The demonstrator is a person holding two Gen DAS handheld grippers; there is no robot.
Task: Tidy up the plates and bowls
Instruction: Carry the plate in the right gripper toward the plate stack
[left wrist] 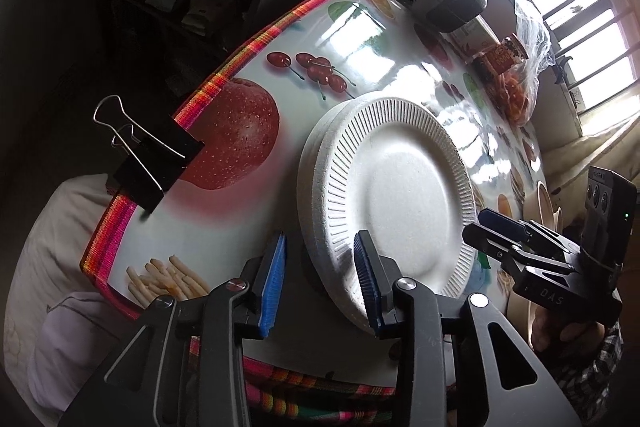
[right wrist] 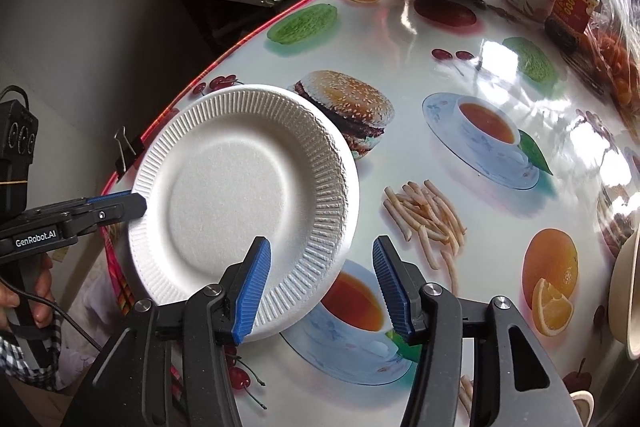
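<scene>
Fruit-print tablecloth (right wrist: 420,39) bears stacked white ribbed foam plates (right wrist: 240,203).

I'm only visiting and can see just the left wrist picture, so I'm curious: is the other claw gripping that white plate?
Observer: No. The right claw is open, with one finger over the plate and the other past its rim.
Operator: What lies beyond the plate?
Observer: A burger printed on the tablecloth, at the plate's far rim.
Operator: Who holds my claw?
Observer: A hand in a checked sleeve holds the left claw by its handle.
</scene>
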